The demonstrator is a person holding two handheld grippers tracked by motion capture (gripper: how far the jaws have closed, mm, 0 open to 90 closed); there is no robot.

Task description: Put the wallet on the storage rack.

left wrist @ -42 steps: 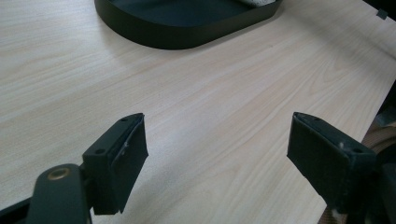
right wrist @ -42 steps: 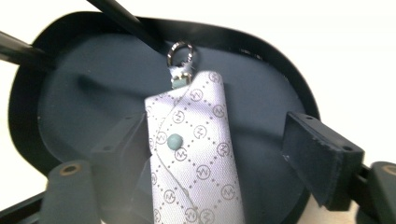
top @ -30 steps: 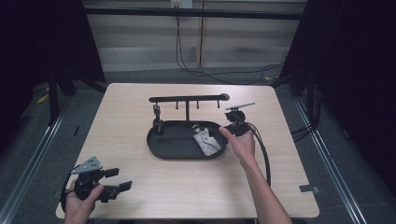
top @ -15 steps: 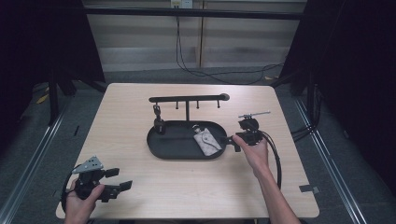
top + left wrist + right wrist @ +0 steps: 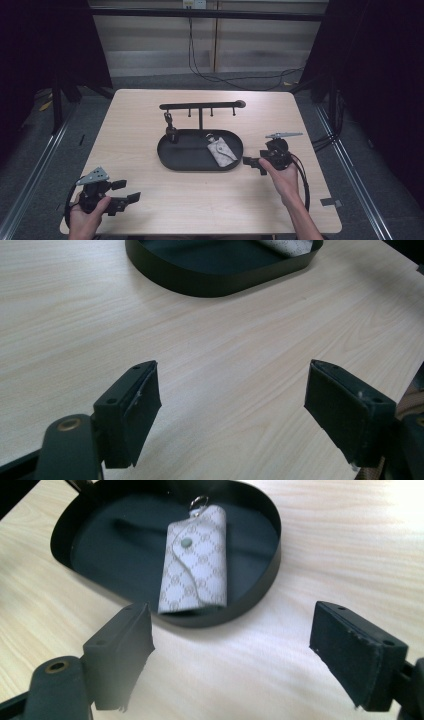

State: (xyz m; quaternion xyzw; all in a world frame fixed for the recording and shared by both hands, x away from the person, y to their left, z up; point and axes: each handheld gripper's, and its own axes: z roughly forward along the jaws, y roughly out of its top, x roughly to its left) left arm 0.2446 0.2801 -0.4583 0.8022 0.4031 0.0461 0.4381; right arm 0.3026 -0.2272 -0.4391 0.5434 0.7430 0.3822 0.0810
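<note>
Wooden worktop (image 5: 150, 145) | key pouch (image 5: 194, 560) in black tray (image 5: 260, 580) | right tool (image 5: 232, 652) spread wide, empty, nearby | left tool (image 5: 232, 412) spread wide, empty | risk: bumping tray rim, pouch slipping.

A pale wood-grain table (image 5: 150, 125) with rounded corners stands in the middle of a dim room, lit evenly from above so its top is the brightest surface here. Grey carpet-like floor (image 5: 240, 82) surrounds it. Metal rails (image 5: 35, 165) run along the floor on the left and again on the right (image 5: 350, 165). Behind the table a light panelled wall (image 5: 250, 45) rises, crossed near its top by a dark horizontal bar (image 5: 210, 13). A black cable (image 5: 220, 77) hangs down that wall and loops over the floor. Black curtains (image 5: 45, 45) close off the left side, and more black drapery (image 5: 380, 75) darkens the right.
</note>
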